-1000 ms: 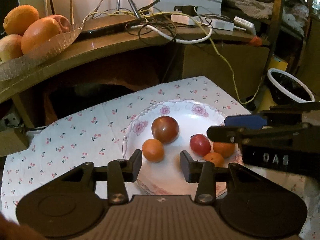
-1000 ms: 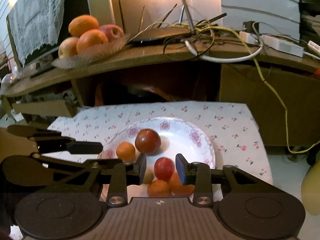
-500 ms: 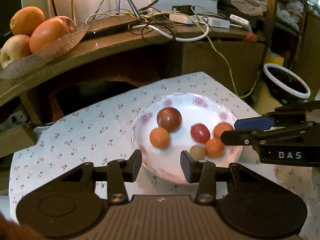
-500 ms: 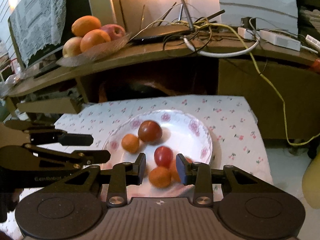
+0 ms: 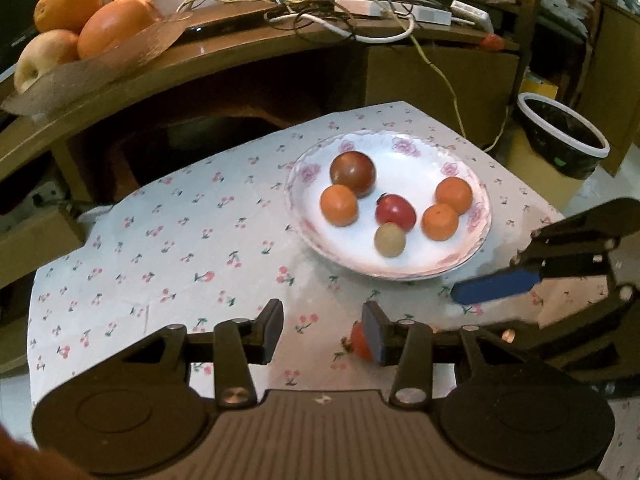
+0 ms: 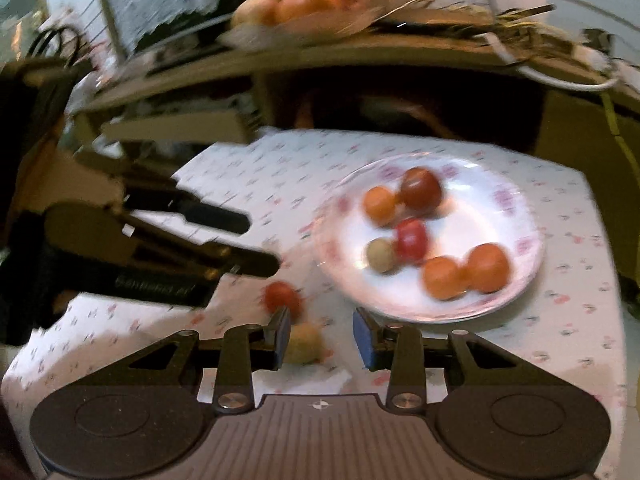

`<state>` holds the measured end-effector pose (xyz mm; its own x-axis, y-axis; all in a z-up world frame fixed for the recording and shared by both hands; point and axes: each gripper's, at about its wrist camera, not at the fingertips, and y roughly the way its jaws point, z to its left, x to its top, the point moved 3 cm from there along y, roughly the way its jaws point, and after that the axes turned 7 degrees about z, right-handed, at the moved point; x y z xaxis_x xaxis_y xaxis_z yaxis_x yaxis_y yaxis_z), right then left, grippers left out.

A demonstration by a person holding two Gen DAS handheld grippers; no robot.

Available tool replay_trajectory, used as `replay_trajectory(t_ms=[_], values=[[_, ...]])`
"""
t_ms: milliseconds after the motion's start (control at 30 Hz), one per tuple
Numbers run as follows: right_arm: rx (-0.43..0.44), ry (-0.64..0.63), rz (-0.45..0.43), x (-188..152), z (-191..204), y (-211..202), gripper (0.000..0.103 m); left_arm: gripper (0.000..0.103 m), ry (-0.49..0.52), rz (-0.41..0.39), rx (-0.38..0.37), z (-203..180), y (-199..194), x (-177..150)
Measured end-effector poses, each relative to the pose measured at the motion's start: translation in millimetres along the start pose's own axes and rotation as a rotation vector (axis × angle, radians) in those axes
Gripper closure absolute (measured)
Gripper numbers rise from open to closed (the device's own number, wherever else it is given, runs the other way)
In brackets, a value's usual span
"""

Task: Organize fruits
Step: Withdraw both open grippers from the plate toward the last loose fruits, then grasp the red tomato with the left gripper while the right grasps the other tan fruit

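A low table covered in a cherry-print cloth (image 5: 168, 240) fills most of both views, with a wooden shelf (image 5: 240, 52) behind it carrying a glass dish of oranges and apples (image 5: 80, 28) and a tangle of cables (image 5: 340, 12). On the cloth sits a white flowered plate (image 5: 472, 248) holding six fruits: a dark red tomato (image 5: 353, 173), a bright red one (image 5: 395, 212), three small oranges, and a pale round fruit (image 5: 389, 239).

Your left gripper (image 5: 322, 330) is held low over the near part of the cloth, pointing toward the plate but short of it. Its jaws are spread wide with nothing between them. A small red fruit (image 5: 361, 342) lies on the cloth just outside its right finger, half hidden behind that finger.

Your right gripper (image 6: 322, 338) comes in from the right side, also low and short of the plate, angled toward the left gripper's tips. Its jaws are also spread and grip nothing. A pale fruit (image 6: 305, 343) lies on the cloth between its fingers, close against the left one; whether it touches is unclear.

The right wrist view is badly motion-blurred, so fruit edges smear. The same red fruit (image 6: 282, 298) shows there beyond the left fingertip.
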<state>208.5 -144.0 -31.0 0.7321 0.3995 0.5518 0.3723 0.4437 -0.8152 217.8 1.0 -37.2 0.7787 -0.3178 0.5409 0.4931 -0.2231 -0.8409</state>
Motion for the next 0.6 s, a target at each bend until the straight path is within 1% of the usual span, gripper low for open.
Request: replay_trajectory(t_ms=[133, 167, 233, 300, 367, 433, 600], values=[[0.020, -0.032, 0.037, -2.3, 12.7, 13.5, 0.065, 0.054, 0.004, 0.015, -0.013, 4.5, 1.0, -6.3], [0.019, -0.035, 0.045, -2.9, 14.6, 17.4, 0.065, 0.054, 0.007, 0.020, -0.017, 4.8, 2.1, -7.4], [0.010, -0.045, 0.053, -4.3, 17.1, 22.7, 0.062, 0.054, 0.009, 0.032, -0.025, 4.4, 4.6, -9.6], [0.003, -0.050, 0.058, -3.2, 17.3, 26.6, 0.062, 0.054, 0.014, 0.037, -0.034, 3.2, 6.3, -9.9], [0.011, -0.049, 0.067, -3.4, 17.2, 27.6, 0.065, 0.054, 0.023, 0.034, -0.047, 0.5, 6.6, -8.8], [-0.015, -0.066, 0.080, -4.1, 17.9, 29.0, 0.072, 0.054, 0.034, 0.034, -0.061, -2.8, 6.7, -8.9], [-0.023, -0.057, 0.096, -9.1, 13.2, 22.3, 0.073, 0.054, 0.053, 0.056, -0.086, -10.5, 12.6, -11.1]])
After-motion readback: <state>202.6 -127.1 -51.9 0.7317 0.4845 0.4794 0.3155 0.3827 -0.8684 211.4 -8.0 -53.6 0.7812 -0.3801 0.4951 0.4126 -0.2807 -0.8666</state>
